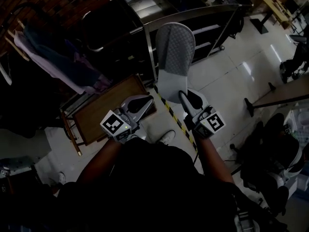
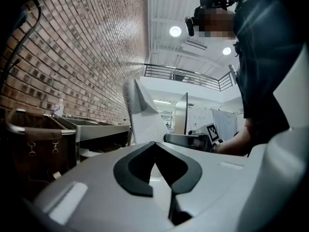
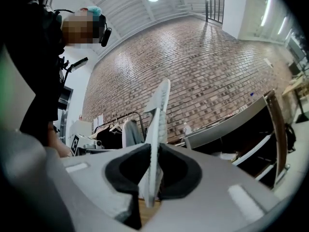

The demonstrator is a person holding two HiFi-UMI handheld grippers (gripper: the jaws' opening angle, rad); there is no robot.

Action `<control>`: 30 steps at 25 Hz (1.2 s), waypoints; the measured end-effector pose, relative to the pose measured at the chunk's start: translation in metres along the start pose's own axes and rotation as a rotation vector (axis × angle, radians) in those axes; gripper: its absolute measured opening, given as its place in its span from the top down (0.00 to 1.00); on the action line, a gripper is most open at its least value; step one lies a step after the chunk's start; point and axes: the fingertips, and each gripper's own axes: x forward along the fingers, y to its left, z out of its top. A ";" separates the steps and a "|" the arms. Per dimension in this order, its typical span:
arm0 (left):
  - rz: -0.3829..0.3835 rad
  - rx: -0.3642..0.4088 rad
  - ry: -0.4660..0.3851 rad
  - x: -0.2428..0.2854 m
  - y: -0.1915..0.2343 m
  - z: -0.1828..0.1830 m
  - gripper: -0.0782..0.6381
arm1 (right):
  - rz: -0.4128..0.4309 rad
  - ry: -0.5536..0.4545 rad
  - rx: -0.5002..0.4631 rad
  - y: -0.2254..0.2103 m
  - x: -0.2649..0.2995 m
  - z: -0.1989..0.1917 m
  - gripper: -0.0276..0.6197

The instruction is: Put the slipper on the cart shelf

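tiled floor [image 1: 231, 76] below a brick wall [image 3: 193, 66]; metal cart [image 1: 193, 11] at 12 o'clock. right gripper [image 1: 183, 95] is clamped on the heel edge of the grey slipper [image 1: 175, 57], which is held in the air with its toe toward 12 o'clock, not on a shelf. left gripper [image 1: 148, 100], at 9 o'clock of the right one, has its jaws together and holds nothing.

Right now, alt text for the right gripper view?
The right gripper has its jaws shut on one end of a pale slipper, which stands upright and edge-on between them. Behind it are a brick wall, a metal cart at right and a clothes rack at left.
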 end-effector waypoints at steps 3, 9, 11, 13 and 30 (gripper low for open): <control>-0.037 0.001 0.018 0.022 -0.011 0.003 0.89 | -0.036 -0.022 0.003 -0.017 -0.019 0.008 0.86; -0.125 -0.009 0.047 0.065 -0.029 -0.004 0.89 | -0.125 -0.046 0.011 -0.053 -0.051 0.015 0.86; -0.153 -0.004 0.049 0.080 -0.029 -0.008 0.89 | -0.148 -0.052 0.006 -0.063 -0.057 0.016 0.86; -0.186 -0.002 0.046 0.096 -0.027 -0.011 0.89 | -0.170 -0.051 -0.005 -0.074 -0.062 0.016 0.86; -0.316 -0.035 -0.017 0.174 0.057 -0.003 0.89 | -0.258 0.038 0.013 -0.146 -0.016 0.012 0.87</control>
